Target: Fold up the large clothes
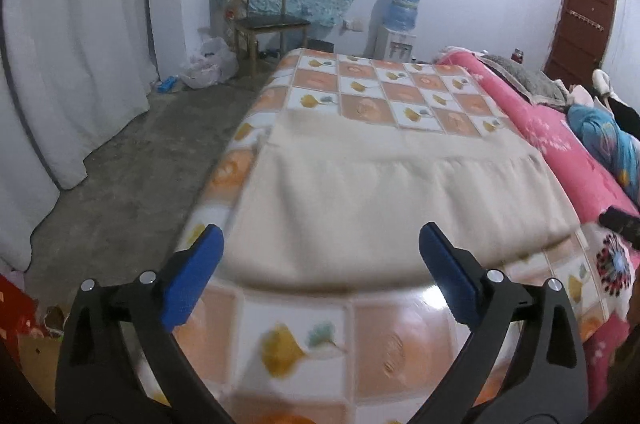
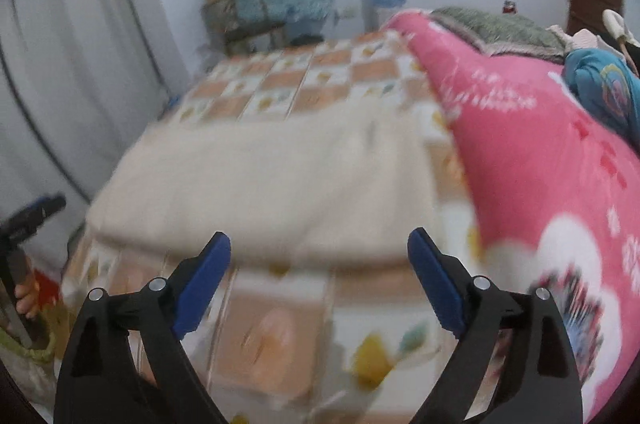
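- Now the cream cloth (image 1: 384,196) lies flat on the checked bed cover (image 1: 400,92), folded over, with its near edge at 12 o'clock from both claws.
- It could slide or bunch up, I think, because it looks thick and a claw may pinch only the top layer.
- Its right side is near the pink quilt (image 2: 532,152), so that could get caught too.
- Left claw (image 1: 320,272) is wide open, holding nothing, low over the cover.
- Right claw (image 2: 320,276) is the same.

Cream garment lying folded ahead of the jaws

The cream garment (image 1: 392,192) (image 2: 272,184) lay flat as a broad folded rectangle, soft and fleecy, just beyond the jaws in both views, its near edge rounded and its far edge straight.
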`<act>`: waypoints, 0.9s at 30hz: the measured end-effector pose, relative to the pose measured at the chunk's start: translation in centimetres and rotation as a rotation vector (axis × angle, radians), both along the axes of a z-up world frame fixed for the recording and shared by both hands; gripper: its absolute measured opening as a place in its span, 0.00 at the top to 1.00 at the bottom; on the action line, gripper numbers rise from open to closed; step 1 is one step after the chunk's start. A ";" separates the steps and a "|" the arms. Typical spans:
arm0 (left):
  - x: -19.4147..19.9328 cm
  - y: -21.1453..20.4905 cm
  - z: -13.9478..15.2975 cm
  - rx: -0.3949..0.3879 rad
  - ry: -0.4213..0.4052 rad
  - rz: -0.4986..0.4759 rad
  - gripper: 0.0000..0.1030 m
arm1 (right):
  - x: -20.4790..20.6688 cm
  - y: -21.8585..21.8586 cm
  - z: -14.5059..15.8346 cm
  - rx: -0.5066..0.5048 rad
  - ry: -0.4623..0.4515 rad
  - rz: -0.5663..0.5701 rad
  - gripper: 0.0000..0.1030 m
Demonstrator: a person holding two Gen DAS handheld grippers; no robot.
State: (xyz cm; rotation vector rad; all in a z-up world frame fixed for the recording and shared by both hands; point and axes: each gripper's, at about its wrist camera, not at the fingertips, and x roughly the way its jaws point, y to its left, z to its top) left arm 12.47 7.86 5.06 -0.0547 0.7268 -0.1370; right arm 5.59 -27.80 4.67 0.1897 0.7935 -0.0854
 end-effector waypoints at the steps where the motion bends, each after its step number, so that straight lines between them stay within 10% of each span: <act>1: -0.9 -0.6 -0.2 -0.005 0.007 -0.011 0.08 | -0.7 1.2 -0.5 -0.009 0.010 0.004 0.15; 14: -5.2 -8.2 -0.6 0.204 0.097 -0.004 0.08 | -3.5 7.8 1.9 -0.172 -0.095 -0.100 0.06; 27: -6.1 -6.3 0.4 0.094 0.080 0.110 0.08 | -3.3 9.5 1.2 -0.158 -0.039 -0.088 0.06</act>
